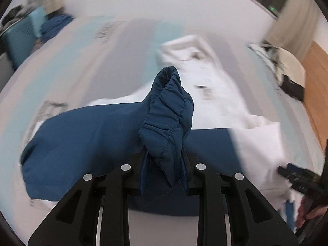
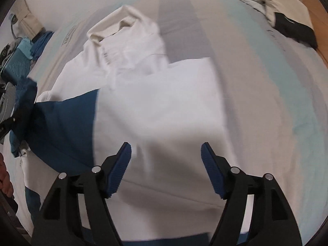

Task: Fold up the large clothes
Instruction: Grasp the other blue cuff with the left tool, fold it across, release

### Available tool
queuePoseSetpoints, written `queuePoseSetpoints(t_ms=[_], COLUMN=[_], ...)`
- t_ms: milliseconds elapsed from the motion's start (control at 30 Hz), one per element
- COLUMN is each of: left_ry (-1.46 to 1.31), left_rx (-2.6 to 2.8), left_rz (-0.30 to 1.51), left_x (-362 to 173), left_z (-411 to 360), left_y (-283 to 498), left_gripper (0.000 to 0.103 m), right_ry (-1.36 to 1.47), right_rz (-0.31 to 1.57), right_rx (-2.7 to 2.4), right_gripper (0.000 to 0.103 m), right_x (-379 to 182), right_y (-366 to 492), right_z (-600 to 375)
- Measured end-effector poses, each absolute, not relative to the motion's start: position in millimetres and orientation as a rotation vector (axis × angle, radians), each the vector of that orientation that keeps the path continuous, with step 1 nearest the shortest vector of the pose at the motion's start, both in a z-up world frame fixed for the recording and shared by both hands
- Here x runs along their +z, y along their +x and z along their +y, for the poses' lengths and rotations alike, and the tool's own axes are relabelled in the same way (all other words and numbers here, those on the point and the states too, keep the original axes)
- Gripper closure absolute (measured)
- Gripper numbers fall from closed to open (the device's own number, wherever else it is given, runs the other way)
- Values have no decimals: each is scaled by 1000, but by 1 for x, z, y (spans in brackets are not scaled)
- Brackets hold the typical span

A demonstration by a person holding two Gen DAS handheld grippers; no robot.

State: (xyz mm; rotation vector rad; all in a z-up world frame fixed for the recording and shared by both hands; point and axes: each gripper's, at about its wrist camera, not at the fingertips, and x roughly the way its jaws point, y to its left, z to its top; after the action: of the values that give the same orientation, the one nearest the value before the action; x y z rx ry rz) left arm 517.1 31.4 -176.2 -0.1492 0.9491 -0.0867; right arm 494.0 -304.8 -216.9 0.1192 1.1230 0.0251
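We see a bed (image 2: 266,65) with a white-and-blue jacket (image 2: 155,94) spread across it. Left gripper (image 1: 164,174) clamped tight on the jacket's blue elastic cuff (image 1: 168,110), lifted up. Right gripper (image 2: 166,164) spread wide over the white panel, gripping nothing.

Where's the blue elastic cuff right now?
In the left wrist view, the blue cuff is pinched in the left gripper, raised over the white-and-blue jacket on the bed.
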Motion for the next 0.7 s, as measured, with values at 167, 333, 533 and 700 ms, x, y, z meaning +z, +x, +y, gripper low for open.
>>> queuePoseSetpoints(t_ms=[167, 333, 533, 700], left_ry=[-146, -149, -90, -23], left_rx=[-202, -296, -365, -357], left_rz=[944, 941, 962, 1024], left_x=[-174, -179, -196, -227], left_z=[-66, -149, -229, -254], left_y=[526, 531, 533, 528], left_gripper=[79, 79, 79, 79], right_ry=[157, 176, 207, 214], right_rz=[1119, 1113, 1113, 1126], right_rx=[17, -4, -44, -49], right_gripper=[35, 35, 35, 35], right_x=[-212, -211, -215, -219], right_y=[479, 472, 460, 454], right_z=[-351, -389, -432, -449])
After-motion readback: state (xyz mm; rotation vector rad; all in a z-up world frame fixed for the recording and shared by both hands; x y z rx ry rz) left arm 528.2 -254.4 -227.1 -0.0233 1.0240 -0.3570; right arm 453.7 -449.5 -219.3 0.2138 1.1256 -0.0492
